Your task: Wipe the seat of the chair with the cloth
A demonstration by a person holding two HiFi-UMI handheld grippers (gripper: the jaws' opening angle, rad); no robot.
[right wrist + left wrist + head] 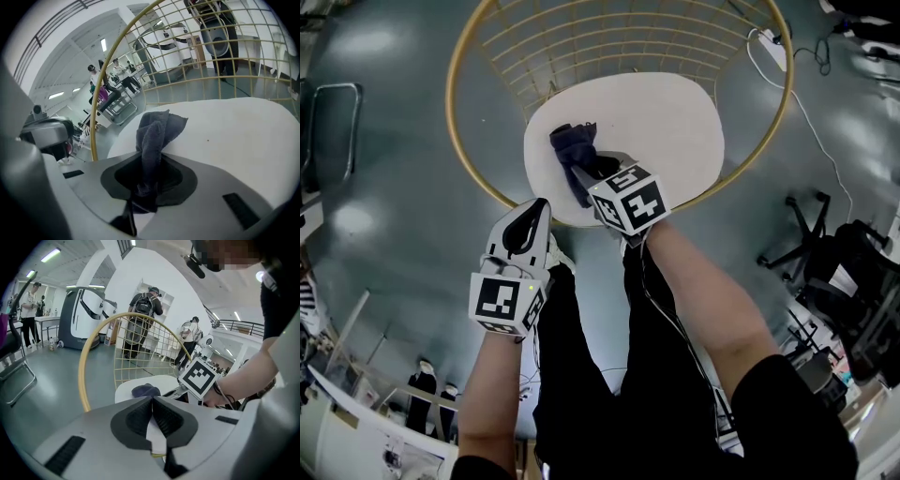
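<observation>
Cloth (154,131) pinched between right gripper (149,182) fingers (179,183), probably touching seat (234,140).

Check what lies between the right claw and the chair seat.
Only the dark cloth, clamped in the right claw, bunched on the seat: right gripper view.

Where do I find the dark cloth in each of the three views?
Head view: upper centre, the cloth lies on the white seat.
Left gripper view: centre, a small dark lump on the seat.
Right gripper view: centre, pinched in the right tool.
Shared landmark: the gold wire chair back.
</observation>
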